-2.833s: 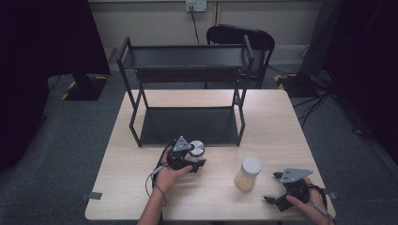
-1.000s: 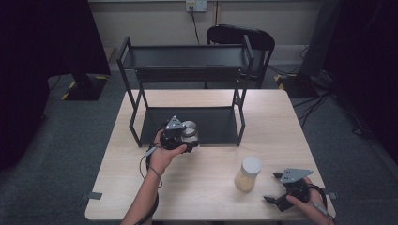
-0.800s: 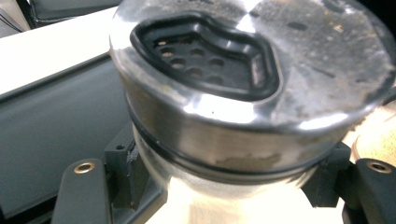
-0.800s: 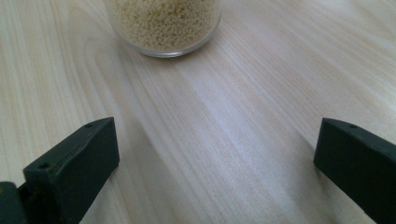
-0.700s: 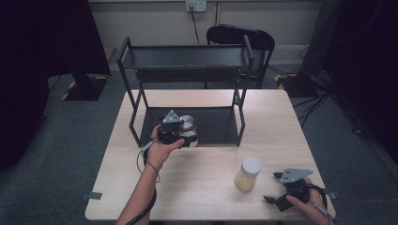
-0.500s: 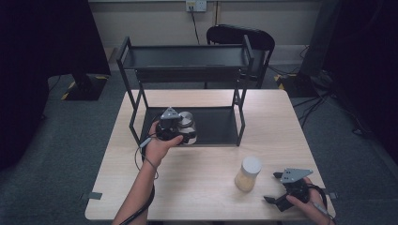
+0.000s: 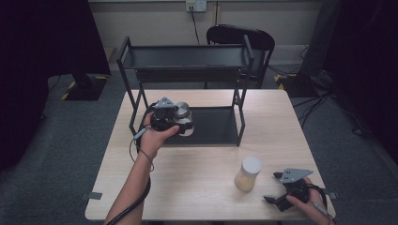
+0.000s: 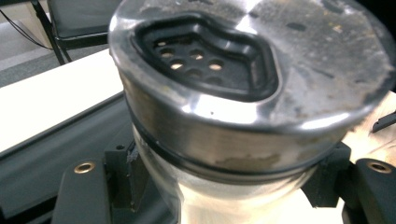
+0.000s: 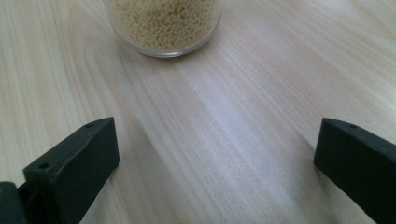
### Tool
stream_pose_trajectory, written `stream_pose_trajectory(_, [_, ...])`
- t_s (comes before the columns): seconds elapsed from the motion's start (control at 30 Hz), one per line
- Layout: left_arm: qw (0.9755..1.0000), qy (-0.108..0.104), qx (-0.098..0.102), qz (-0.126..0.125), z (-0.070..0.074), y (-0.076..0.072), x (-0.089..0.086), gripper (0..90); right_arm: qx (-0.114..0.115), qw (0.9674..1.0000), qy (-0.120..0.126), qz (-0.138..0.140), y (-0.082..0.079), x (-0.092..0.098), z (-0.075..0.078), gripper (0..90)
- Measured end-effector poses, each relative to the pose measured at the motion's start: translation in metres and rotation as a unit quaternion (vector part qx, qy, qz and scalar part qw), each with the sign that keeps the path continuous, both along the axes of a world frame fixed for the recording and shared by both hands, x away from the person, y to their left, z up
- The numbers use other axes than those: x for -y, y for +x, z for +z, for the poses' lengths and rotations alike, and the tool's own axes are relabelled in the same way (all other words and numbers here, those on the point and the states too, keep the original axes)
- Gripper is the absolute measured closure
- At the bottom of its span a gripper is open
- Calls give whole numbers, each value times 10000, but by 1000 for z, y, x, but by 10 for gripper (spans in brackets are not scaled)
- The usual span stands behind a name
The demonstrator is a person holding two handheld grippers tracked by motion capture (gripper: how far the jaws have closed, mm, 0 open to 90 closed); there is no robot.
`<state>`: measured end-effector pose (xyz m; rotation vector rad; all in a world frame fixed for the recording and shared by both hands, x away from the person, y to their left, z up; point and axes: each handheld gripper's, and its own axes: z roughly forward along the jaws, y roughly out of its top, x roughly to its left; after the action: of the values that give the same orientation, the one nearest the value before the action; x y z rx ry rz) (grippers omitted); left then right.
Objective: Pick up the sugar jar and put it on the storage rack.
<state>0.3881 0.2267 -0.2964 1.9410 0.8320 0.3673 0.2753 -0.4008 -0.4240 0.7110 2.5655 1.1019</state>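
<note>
Gripping shaker jar [image 7: 184,118] w/ left claw [image 7: 180,123], above rack shelf [image 7: 213,126]

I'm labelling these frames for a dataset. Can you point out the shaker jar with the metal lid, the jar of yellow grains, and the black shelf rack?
shaker jar [image 8: 243,70]: left gripper view, on its metal lid.
jar of yellow grains [image 7: 247,174]: high view, on its side.
black shelf rack [image 7: 187,57]: high view, on its top shelf.

L jaws clamped, R jaws wide

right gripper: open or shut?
Open. In the right gripper view the two black jaws of the right gripper stand wide apart over bare table, nothing between them; the grain jar stands ahead, untouched.
</note>
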Motion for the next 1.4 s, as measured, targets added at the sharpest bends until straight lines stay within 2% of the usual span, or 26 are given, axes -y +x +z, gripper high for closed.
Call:
stream_pose_trajectory(0.7, [9999, 66, 87, 73, 45, 4, -6, 300, -2, 10000, 0, 0, 0, 0, 0, 0])
stream_pose_trajectory(1.0, [9995, 188, 206, 121, 67, 4, -5, 300, -8, 10000, 1, -3, 0, 0, 0, 0])
stream_pose_trajectory(1.4, [9996, 137, 232, 101, 93, 5, -8, 300, -8, 10000, 5, -7, 0, 0, 0, 0])
